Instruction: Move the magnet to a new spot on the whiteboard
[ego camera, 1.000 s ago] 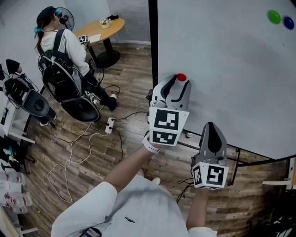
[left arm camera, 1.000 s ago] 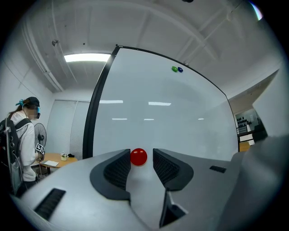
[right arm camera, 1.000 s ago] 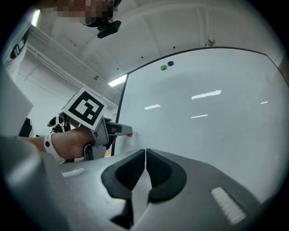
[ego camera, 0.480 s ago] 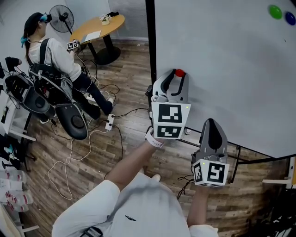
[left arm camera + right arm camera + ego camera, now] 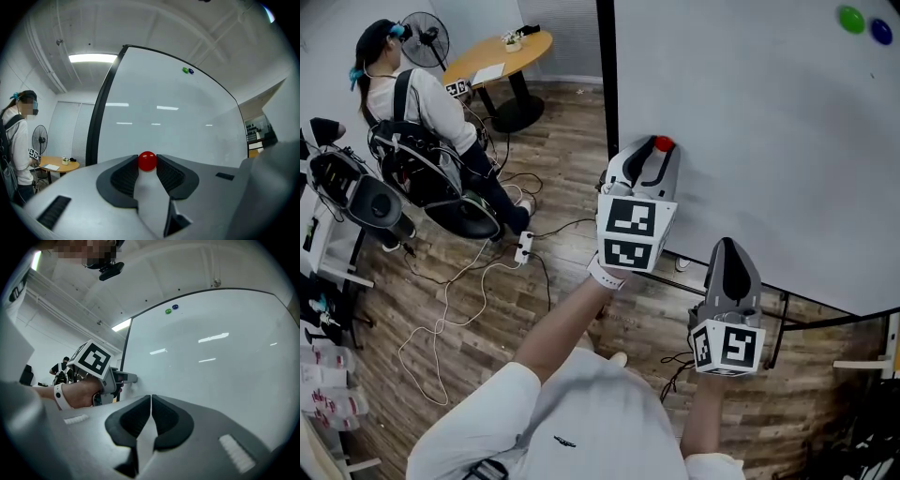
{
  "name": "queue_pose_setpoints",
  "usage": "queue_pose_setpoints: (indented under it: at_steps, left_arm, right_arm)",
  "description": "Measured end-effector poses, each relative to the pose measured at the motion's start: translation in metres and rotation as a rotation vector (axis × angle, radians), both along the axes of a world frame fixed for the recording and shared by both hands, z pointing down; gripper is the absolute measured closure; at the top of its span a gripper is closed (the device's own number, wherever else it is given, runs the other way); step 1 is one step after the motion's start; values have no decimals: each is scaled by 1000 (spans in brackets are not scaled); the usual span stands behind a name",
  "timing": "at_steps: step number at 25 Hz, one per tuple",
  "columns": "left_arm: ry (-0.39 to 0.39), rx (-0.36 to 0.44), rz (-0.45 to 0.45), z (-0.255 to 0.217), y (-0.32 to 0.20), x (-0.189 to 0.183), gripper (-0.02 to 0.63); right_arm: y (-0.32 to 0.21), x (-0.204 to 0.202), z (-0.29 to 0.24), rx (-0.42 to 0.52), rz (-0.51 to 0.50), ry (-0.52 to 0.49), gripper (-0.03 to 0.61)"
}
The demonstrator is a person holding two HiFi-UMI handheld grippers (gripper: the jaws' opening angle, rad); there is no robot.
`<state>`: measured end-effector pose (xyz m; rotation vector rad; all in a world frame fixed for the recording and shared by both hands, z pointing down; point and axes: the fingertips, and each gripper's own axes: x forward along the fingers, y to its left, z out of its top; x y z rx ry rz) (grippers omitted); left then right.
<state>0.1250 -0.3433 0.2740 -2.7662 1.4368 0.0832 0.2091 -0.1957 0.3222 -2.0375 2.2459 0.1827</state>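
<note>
A small red ball-shaped magnet (image 5: 663, 143) sits on the whiteboard (image 5: 750, 141) near its lower left corner. My left gripper (image 5: 656, 154) points at the board, and its jaws are closing with the red magnet (image 5: 147, 161) between the tips, both pads touching it. My right gripper (image 5: 727, 261) hangs lower and to the right, in front of the board's bottom edge. In the right gripper view the right gripper (image 5: 151, 400) is shut with nothing in it.
A green magnet (image 5: 850, 18) and a blue magnet (image 5: 881, 31) sit at the board's top right. The board's black left frame (image 5: 607, 75) runs beside the left gripper. A seated person (image 5: 412, 103), a round wooden table (image 5: 502, 56) and floor cables (image 5: 450, 300) lie to the left.
The left gripper's jaws have drawn in around the red magnet, and gripper and magnet sit slightly higher in the head view. The right gripper has stayed in place.
</note>
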Motion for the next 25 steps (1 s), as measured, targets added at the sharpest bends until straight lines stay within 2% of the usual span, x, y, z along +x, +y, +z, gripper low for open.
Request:
queue_pose_setpoints:
  at_steps: [10,25]
  left_arm:
    - [-17,1,52,7,12,-15,491]
    - [-24,21,139,16,73,-43,491]
  right_arm:
    - [18,-11,-5,7,19,13,574]
    - [39,-24,-12,7,43,37,574]
